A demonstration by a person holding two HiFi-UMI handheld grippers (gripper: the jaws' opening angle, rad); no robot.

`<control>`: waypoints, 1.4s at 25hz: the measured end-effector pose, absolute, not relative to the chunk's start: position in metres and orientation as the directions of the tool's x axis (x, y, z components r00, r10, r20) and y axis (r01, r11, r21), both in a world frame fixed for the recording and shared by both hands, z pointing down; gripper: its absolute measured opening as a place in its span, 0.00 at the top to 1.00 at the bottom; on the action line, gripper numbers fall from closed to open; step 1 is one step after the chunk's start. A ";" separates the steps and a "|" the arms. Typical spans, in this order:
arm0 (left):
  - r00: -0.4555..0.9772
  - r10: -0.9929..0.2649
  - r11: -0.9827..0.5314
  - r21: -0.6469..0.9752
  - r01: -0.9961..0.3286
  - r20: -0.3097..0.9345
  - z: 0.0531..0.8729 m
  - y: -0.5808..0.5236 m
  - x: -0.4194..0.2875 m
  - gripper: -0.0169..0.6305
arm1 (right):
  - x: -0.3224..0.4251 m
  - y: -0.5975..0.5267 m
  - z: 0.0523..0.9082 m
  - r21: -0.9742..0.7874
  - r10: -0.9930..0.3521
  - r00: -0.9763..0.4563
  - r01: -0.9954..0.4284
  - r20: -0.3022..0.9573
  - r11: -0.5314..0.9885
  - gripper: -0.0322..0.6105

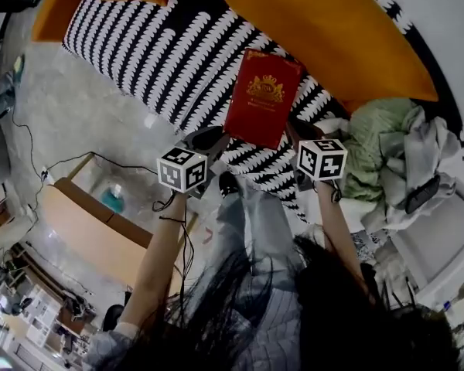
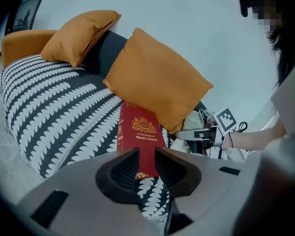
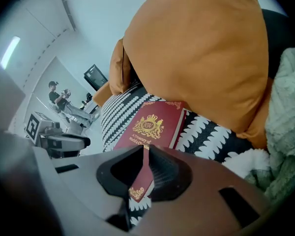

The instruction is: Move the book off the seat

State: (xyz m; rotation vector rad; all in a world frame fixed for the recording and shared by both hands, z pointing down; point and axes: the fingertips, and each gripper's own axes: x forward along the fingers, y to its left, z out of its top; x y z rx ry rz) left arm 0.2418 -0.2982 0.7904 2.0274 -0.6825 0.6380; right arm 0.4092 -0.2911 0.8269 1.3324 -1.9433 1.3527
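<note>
A red book (image 1: 263, 99) with gold print lies cover up on the black-and-white patterned sofa seat (image 1: 155, 45), its far end against a big orange cushion (image 1: 325, 29). My left gripper (image 1: 209, 139) hangs at the book's near left corner and my right gripper (image 1: 300, 134) at its near right corner. In the left gripper view the book (image 2: 137, 127) shows through the slit of the shut left gripper (image 2: 146, 156). The right gripper (image 3: 146, 151) is also shut, with the book (image 3: 155, 124) beyond it. Neither holds anything; I cannot tell whether they touch the book.
A heap of pale green and grey clothes (image 1: 394, 153) fills the seat right of the book. A second orange cushion (image 2: 78, 33) leans further left. A low wooden table (image 1: 85, 230) and cables (image 1: 62, 161) are on the floor in front. A person (image 3: 56, 95) stands far off.
</note>
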 end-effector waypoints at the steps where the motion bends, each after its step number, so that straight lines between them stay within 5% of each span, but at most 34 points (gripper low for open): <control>1: 0.718 -0.214 -0.462 0.579 -0.672 0.663 0.796 -0.300 0.242 0.84 | 0.410 -0.292 0.832 -0.486 -0.460 -0.457 -0.872 0.761 0.061 0.89; 13: 0.736 -0.103 -0.453 0.627 -0.633 0.669 0.834 -0.316 0.256 0.67 | 0.425 -0.313 0.864 -0.530 -0.445 -0.466 -0.848 0.764 -0.023 0.88; 24: 0.706 -0.035 -0.447 0.621 -0.644 0.707 0.864 -0.328 0.263 0.55 | 0.416 -0.316 0.880 -0.595 -0.409 -0.535 -0.804 0.739 -0.022 0.59; 35: 0.686 0.036 -0.402 0.639 -0.655 0.726 0.895 -0.324 0.267 0.53 | 0.404 -0.317 0.897 -0.640 -0.399 -0.564 -0.764 0.723 -0.079 0.56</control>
